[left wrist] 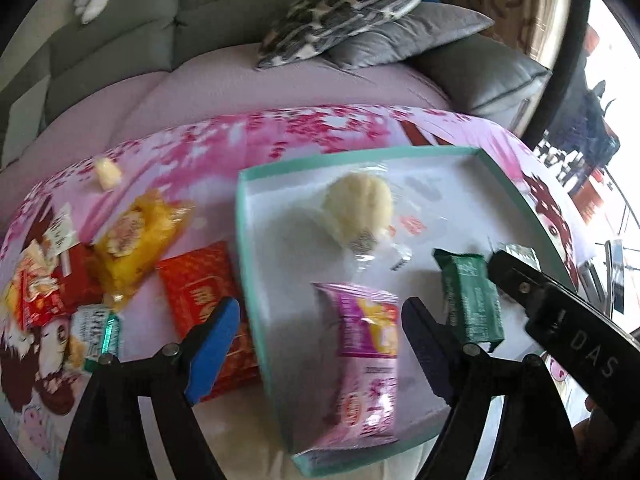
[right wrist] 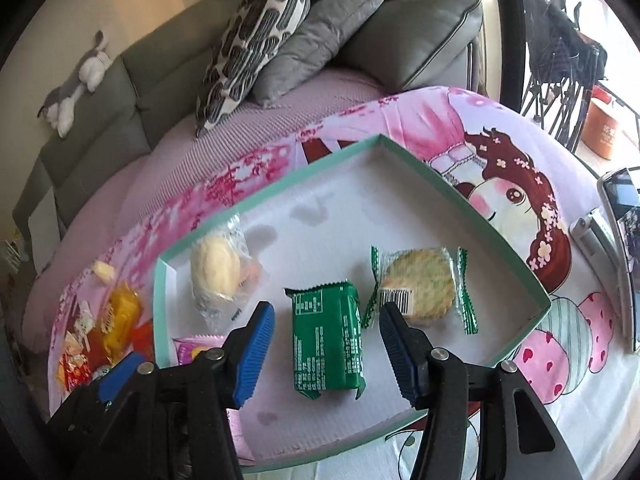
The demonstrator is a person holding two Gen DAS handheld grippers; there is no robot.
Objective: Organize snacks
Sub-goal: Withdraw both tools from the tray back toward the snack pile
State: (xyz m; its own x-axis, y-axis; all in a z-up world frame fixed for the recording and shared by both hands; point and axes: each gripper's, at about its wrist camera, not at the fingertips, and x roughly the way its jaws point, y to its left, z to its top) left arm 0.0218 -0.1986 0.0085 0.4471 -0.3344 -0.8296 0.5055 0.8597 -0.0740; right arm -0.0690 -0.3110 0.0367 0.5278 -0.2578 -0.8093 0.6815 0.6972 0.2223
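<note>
Pink cartoon-printed cloth (right wrist: 500, 152) over the table, grey sofa (right wrist: 100, 120) with cushions (right wrist: 256, 40) far behind. Teal-rimmed tray (right wrist: 460, 192) holding pink packet (left wrist: 368, 344) and green packet (right wrist: 326, 344). Left gripper (left wrist: 320, 344) spread, right gripper (right wrist: 326, 350) spread, both pinching nothing. More snacks (left wrist: 132, 252) lying left.

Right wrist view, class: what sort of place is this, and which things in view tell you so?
Most likely a home living room. A grey sofa runs along the wall with cushions piled on it and a soft toy lying on its backrest. In front, snacks sit in a shallow box on a cartoon-print cloth.
</note>
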